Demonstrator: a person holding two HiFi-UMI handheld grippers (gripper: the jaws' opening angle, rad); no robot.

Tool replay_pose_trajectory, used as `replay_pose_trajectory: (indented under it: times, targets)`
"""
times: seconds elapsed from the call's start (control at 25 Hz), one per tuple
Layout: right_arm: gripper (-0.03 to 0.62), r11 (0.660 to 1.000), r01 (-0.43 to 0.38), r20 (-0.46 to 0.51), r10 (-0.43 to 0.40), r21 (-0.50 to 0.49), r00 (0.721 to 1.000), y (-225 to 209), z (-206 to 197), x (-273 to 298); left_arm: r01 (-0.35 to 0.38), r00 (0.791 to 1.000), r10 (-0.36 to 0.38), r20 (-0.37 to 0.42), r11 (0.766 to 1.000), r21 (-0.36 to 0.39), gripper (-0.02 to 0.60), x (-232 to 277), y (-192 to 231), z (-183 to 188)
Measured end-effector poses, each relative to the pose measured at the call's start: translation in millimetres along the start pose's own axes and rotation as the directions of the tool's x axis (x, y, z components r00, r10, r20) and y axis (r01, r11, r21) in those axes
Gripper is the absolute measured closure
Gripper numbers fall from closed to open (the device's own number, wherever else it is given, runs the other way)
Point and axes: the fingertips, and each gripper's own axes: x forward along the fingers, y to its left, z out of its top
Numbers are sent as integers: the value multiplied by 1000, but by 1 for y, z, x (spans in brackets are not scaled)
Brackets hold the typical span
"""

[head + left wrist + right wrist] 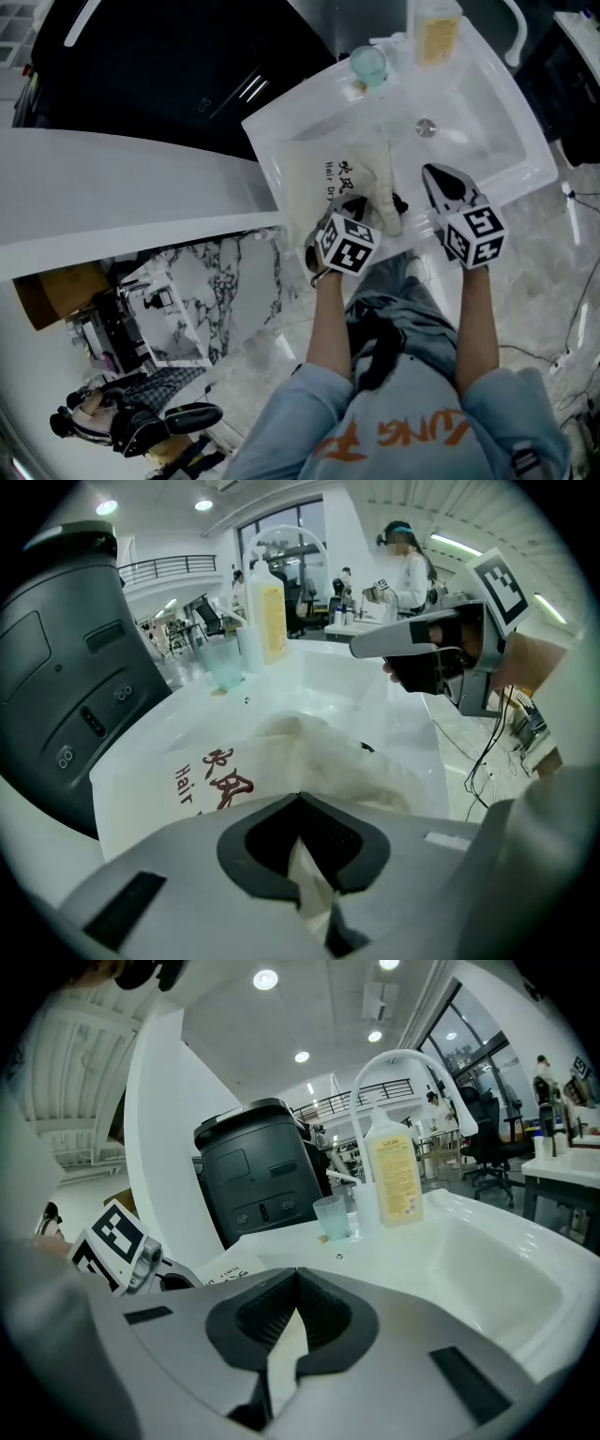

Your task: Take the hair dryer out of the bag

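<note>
A cream cloth bag (361, 173) with "Hair Dr" printed in dark red lies on the white counter left of the sink basin; the same bag (281, 761) fills the middle of the left gripper view. A small dark part (399, 202) shows at its near end; the hair dryer itself is hidden. My left gripper (364, 214) sits at the bag's near edge, pointing steeply down, shut on a fold of the cloth (307, 869). My right gripper (441, 178) hovers to the bag's right over the sink's front rim, shut, holding nothing (286, 1330).
The white sink (487, 112) has a drain, a curved faucet (403, 1058), a yellow-labelled bottle (436, 33) and a pale green cup (368, 64) at its back edge. A black machine (169, 66) stands left of the counter. Marble floor and cables lie below.
</note>
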Motion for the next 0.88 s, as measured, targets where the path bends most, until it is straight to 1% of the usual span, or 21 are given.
replay_pose_trajectory:
  times: [0.08, 0.16, 0.24, 0.28, 0.36, 0.44, 0.48, 0.52, 0.56, 0.72, 0.88]
  targets:
    - [595, 1000, 2, 1, -2, 7, 1000, -1, -1, -2, 2, 1000, -2, 10, 1000, 5, 580, -2, -1, 1]
    - [595, 1000, 4, 1, -4, 12, 1000, -3, -3, -3, 8, 1000, -8, 28, 1000, -10, 581, -4, -1, 2]
    - [595, 1000, 3, 4, -3, 13, 1000, -2, -3, -4, 8, 998, -6, 59, 1000, -25, 581, -9, 0, 4]
    - [595, 1000, 2, 6, -2, 13, 1000, -2, -3, -4, 6, 997, -5, 77, 1000, -21, 581, -12, -1, 6]
    - [595, 1000, 1, 6, -1, 12, 1000, -1, -2, -5, 4, 996, -6, 93, 1000, 13, 581, -16, -2, 11]
    - [595, 1000, 2, 3, -2, 14, 1000, 0, -4, -7, 17, 998, -21, 63, 998, 63, 578, -13, -6, 11]
    - [595, 1000, 3, 1, -3, 15, 1000, 0, -5, -8, 30, 998, -34, 45, 996, 87, 557, -11, -9, 10]
    - [595, 1000, 6, -1, -6, 17, 1000, 0, -6, -8, 44, 998, -48, 36, 994, 105, 506, -8, -11, 10]
    - [595, 1000, 10, -3, -10, 19, 1000, -1, -7, -10, 54, 998, -58, 34, 992, 116, 492, -6, -13, 11]
    - [595, 999, 33, 0, -33, 33, 999, -11, -6, -15, 80, 996, -86, 27, 984, 158, 474, 1, -14, 16]
    - [595, 997, 53, 1, -53, 55, 999, -20, -7, -18, 113, 993, -116, 0, 964, 241, 477, 10, -23, 18]
